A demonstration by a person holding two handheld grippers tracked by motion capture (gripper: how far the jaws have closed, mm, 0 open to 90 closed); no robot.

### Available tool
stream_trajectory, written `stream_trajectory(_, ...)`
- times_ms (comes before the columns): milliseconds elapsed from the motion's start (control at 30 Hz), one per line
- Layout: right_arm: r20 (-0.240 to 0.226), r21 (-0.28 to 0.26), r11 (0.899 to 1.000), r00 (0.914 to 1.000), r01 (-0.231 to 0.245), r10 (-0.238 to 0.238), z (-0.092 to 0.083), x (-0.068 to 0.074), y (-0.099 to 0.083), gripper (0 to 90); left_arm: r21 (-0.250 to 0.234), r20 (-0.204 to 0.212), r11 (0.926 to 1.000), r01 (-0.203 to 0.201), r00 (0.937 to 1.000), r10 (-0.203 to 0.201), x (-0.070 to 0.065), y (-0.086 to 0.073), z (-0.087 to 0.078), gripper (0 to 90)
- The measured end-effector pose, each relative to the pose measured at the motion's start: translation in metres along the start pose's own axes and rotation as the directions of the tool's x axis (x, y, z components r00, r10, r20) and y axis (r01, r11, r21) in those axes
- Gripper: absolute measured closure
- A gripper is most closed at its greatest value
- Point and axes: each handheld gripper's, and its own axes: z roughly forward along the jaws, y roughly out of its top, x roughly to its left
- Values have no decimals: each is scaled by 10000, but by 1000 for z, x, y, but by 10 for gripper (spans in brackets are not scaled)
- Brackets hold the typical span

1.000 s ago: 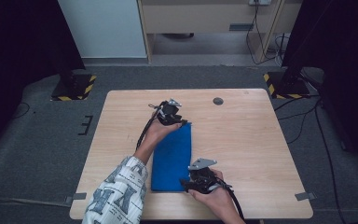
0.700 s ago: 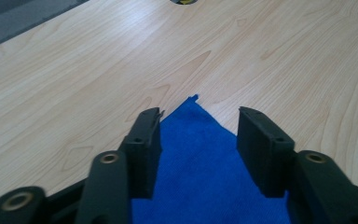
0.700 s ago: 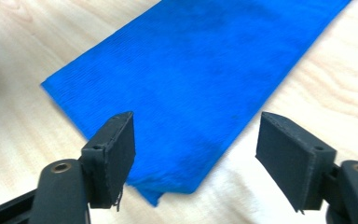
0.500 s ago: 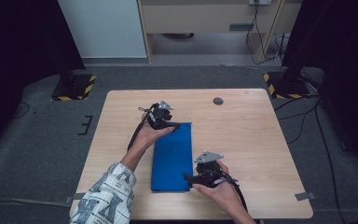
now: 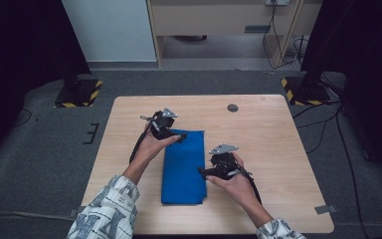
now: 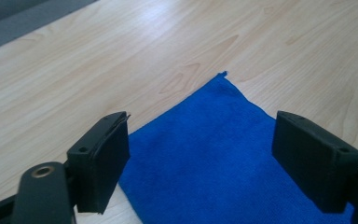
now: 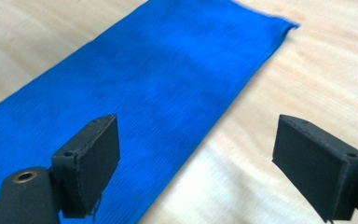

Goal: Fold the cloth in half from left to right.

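With the blue cloth (image 5: 184, 167) folded flat on the table (image 5: 278, 144), both left tongs (image 5: 178, 138) and right tongs (image 5: 202, 172) have just opened, empty; next likely comes another fold, regripping an edge.

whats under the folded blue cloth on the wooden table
The folded blue cloth lies flat on the light wooden table; bare wood shows all around its edges. What the cloth covers is hidden, though no bump shows.

Blue cloth (image 5: 183, 167) between seemingly open grippers
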Motion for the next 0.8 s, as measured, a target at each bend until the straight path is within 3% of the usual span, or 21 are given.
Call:
stream_trajectory(133,78,-29,10000,10000,25,-24,4,-8,9,131,-227,-315,9997,37,9995,-44,3,-4,-9,148)
stream_trajectory(333,157,302,9970,9973,717,-722,15,-14,23,122,-553,-335,9981,258,9991,-277,14,-11,-21,111)
stream_trajectory(467,145,293,9969,9972,725,-729,23,-17,31,140,-478,-421,9980,418,9982,-438,20,-15,-21,88)
stream_trajectory(633,193,225,9956,9956,908,-912,31,-21,41,181,-666,-209,9959,617,9978,-632,24,-20,-19,86)
stream_trajectory(667,241,194,9958,9956,898,-903,32,-22,44,196,-659,-94,9959,617,9980,-625,24,-20,-19,87)
stream_trajectory(800,414,98,9957,9948,924,-927,38,-32,55,201,-548,-298,9975,435,9985,-452,23,-21,-20,102)
